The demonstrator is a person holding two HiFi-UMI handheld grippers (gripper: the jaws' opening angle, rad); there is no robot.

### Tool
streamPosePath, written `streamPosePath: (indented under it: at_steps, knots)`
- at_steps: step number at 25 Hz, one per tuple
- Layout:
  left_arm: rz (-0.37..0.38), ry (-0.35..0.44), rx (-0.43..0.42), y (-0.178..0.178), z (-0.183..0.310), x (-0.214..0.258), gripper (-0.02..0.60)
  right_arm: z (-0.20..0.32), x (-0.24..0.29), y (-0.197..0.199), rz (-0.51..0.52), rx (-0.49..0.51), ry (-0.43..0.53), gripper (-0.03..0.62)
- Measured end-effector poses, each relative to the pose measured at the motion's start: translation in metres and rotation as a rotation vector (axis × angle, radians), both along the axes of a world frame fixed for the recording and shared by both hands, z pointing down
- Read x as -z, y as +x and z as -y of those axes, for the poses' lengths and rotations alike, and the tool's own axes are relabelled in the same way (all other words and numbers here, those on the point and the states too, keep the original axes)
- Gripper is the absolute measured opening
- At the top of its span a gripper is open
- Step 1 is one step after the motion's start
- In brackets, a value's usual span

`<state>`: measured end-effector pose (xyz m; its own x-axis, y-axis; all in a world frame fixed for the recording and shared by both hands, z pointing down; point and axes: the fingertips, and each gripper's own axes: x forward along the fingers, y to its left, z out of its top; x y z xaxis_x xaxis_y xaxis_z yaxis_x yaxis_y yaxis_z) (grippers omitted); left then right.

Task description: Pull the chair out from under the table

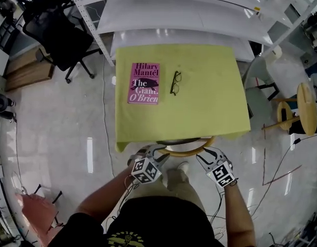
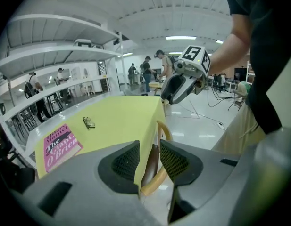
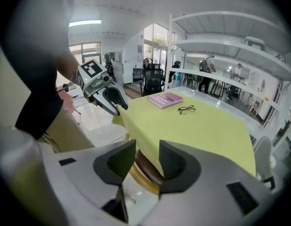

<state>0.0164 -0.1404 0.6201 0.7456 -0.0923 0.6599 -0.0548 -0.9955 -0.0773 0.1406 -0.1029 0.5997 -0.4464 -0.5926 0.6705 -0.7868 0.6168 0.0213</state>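
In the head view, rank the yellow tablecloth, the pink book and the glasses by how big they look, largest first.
1. yellow tablecloth
2. pink book
3. glasses
All lie at about one depth, so nearness hardly skews it.

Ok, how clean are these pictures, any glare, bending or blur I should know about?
Head view: ceiling lights glare in streaks off the glossy floor, and the edges curve. Left gripper view: strong fisheye bows the shelves, with dark corners. Right gripper view: same bowing; the person's sleeve up close is blurred, yet the book stays sharp.
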Motion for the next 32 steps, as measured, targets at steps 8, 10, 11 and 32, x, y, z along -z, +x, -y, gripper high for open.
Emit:
streamPosePath:
  at_steps: [8,10,11,32]
  knots:
    - [0.131,-0.041,-0.041,0.013,-0.027,-0.063,0.141,-0.015,-0.056,0.02,-0.053,0.194,-0.12,0.147]
    - [0.163,-0.047,-0.058,0.014,-0.033,-0.077,0.149,-0.017,-0.068,0.024,-0.061,0.225,-0.14,0.149]
    - [0.178,-0.047,-0.064,0.014,-0.034,-0.084,0.153,-0.017,-0.073,0.027,-0.062,0.236,-0.149,0.149]
    - [0.398,-0.022,-0.083,0.027,-0.046,-0.18,0.196,-0.037,-0.173,0.043,-0.231,0.557,-0.301,0.179]
